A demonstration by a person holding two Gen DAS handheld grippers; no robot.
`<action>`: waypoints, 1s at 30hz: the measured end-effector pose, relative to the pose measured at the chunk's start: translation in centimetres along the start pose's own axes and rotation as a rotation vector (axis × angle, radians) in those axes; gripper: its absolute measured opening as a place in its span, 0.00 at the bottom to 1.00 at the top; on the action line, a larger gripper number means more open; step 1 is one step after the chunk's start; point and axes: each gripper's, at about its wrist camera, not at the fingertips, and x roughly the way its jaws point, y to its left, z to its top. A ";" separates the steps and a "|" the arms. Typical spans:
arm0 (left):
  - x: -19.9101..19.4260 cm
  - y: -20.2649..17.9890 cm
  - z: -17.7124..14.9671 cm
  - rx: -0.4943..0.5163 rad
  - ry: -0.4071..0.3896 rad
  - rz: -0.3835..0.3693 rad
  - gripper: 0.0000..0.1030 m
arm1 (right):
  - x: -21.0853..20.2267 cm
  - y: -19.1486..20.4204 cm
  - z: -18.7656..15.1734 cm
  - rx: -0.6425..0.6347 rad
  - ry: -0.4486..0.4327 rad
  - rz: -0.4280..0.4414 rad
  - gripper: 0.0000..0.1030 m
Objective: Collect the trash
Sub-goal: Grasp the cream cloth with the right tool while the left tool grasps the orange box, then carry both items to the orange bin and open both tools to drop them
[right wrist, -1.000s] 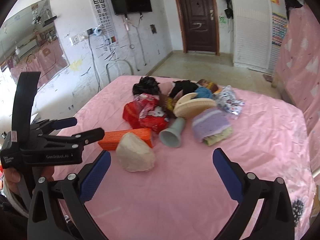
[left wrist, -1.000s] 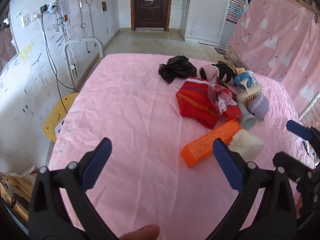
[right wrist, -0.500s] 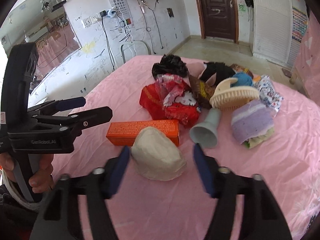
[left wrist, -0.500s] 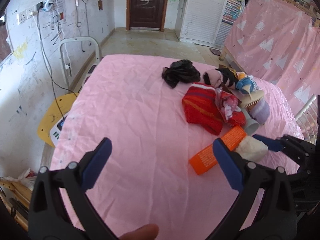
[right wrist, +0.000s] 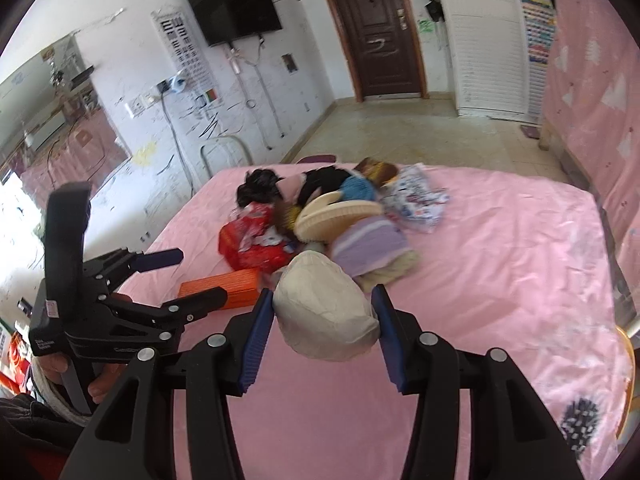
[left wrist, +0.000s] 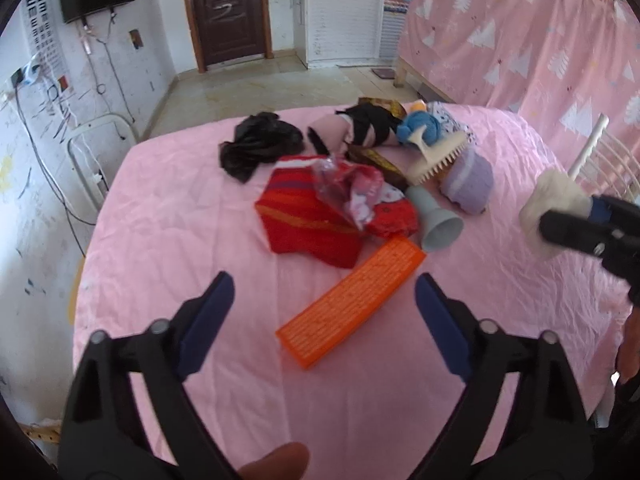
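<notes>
A cream crumpled lump (right wrist: 324, 316) hangs above the pink bed (right wrist: 500, 260), and my right gripper (right wrist: 322, 300) is shut on it, both blue pads pressing its sides. In the left wrist view that gripper (left wrist: 576, 216) holds the lump (left wrist: 552, 204) at the right, off the sheet. My left gripper (left wrist: 324, 292) hovers over an orange box (left wrist: 352, 308) lying flat on the bed; its jaws are closing, the box lies between them, and the pads do not touch it. The right wrist view shows this gripper (right wrist: 198, 274) in a hand beside the box (right wrist: 224, 286).
Behind the box lies a heap: a red wrapper (left wrist: 312, 220), a clear plastic packet (left wrist: 352, 192), a black bag (left wrist: 260, 144), a grey cup (left wrist: 436, 224), a lavender cloth (left wrist: 468, 180), a cream brush (left wrist: 436, 156), a blue toy (left wrist: 420, 124). A white rail (left wrist: 588, 144) stands at the bed's right.
My right gripper closed on the cream lump and lifted it off the bed, away from the orange box. My left gripper moved over the orange box, rolled a little, and its jaws narrowed.
</notes>
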 end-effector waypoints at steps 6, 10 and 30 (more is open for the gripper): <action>1.9 -1.4 0.2 0.050 0.063 -0.004 0.60 | -1.7 -2.5 -0.5 0.054 -0.034 -0.026 0.39; 2.2 -2.3 0.1 0.077 0.067 -0.011 0.42 | -2.8 -3.6 -0.9 0.078 -0.055 -0.036 0.39; -3.8 -10.7 1.7 0.155 -0.027 -0.013 0.22 | -11.0 -10.9 -4.4 0.173 -0.214 -0.127 0.39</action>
